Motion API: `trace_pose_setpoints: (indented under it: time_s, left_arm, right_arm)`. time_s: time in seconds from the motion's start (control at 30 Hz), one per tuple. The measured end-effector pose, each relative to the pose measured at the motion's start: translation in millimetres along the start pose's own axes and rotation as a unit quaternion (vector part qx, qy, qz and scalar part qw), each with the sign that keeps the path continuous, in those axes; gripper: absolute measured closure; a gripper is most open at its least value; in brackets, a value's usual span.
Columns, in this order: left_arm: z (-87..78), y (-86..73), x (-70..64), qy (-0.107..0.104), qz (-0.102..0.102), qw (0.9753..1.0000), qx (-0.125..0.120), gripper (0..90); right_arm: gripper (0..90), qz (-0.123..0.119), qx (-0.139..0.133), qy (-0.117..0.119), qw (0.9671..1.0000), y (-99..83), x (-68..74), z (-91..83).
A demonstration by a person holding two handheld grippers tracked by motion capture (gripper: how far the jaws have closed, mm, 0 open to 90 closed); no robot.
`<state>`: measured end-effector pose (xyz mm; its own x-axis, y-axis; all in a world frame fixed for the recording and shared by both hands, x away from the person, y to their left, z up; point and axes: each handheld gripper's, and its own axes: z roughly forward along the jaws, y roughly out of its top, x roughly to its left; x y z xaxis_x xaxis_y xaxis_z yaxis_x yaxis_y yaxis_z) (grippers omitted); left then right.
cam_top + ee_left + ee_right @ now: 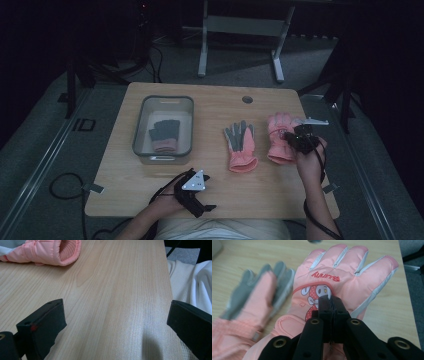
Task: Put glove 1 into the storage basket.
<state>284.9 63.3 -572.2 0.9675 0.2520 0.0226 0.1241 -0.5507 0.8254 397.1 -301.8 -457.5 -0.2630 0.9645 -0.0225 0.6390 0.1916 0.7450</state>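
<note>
Item: pink glove with the rabbit print [342,287], lying flat on the wooden desk [210,102], back side up, toward the desk's right, fingers pointing away from the person. Companion items: a second pink glove, grey palm up [241,145], just beside it to the left and apart from it; a dark glove with a pink cuff [164,135] lying inside the clear bin [142,117] on the desk's left. Right hand-held gripper [332,300]: jaws clenched together on the back of the rabbit-print glove, at the printed patch; the right gripper view suggests a thin fold of fabric is pinched between the tips, though how much is caught cannot be told. Left hand-held gripper [115,317]: released, jaws wide apart, resting low over bare desk near the front edge, well apart from both loose gloves, with the grey-palmed glove's cuff in sight ahead of it. Handling note, as a judgement: the step appears to be picking up the rabbit-print glove, probably for the bin. A surface pinch on slick padded fabric may slip, so the lift should be slow and straight up, the bite confirmed before travelling, and the dangling cuff kept clear of the neighbouring glove. The glove lies directly under and ahead of the right jaws, its fingers extending beyond the tips.
</note>
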Motion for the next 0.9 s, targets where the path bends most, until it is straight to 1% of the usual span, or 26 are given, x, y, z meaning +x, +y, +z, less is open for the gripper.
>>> trace_pose_setpoints:
  time_s: [0.1,0.2,0.3,0.4,0.47,0.53,0.63,0.67,0.7,0.77,0.9]
  left_arm:
    - [-0.1,-0.1,0.0,0.0,0.001,1.0,0.0,1.5]
    - [-0.1,0.2,-0.3,0.001,0.002,1.0,0.0,1.5]
    - [-0.4,0.1,0.2,0.001,0.002,1.0,0.0,1.5]
    - [-0.8,0.4,0.3,0.002,0.003,1.0,-0.002,1.5]
    - [-1.2,0.3,-0.1,0.003,0.004,1.0,-0.003,1.5]
    - [-1.9,0.5,-0.7,0.008,0.005,0.9999,-0.006,1.5]
    - [-2.1,0.2,-0.2,0.008,0.003,0.9999,-0.006,1.5]
    - [-2.0,0.3,-0.2,0.008,0.003,0.9999,-0.005,1.5]
    - [-1.9,0.5,-0.2,0.008,0.003,1.0,-0.005,1.5]
    - [-1.9,0.5,-0.4,0.007,0.004,1.0,-0.004,1.5]
    - [-2.4,0.6,-0.7,0.006,0.004,1.0,-0.004,1.5]
  right_arm:
    - [88.6,-0.005,-0.016,0.008,0.9998,10.7,10.7,-8.8]
    - [88.6,-0.012,-0.032,0.018,0.9993,21.8,26.2,-16.6]
    - [88.6,-0.012,-0.041,0.028,0.9987,30.2,40.3,-20.8]
    - [88.7,-0.018,-0.046,0.039,0.998,37.4,57.4,-22.4]
    - [88.6,-0.032,-0.045,0.05,0.9972,40.9,69.3,-20.8]
    - [88.6,-0.039,-0.044,0.06,0.9965,42.5,81.0,-18.5]
    - [88.6,-0.05,-0.036,0.063,0.9961,41.7,94.5,-13.6]
    - [88.6,-0.05,-0.033,0.067,0.9959,40.6,97.9,-11.2]
    - [88.7,-0.051,-0.026,0.068,0.996,39.3,100.9,-8.3]
    - [88.6,-0.051,-0.019,0.064,0.9965,35.6,104.8,-2.1]
    - [88.6,-0.054,0.0,0.064,0.9965,26.6,107.6,13.5]
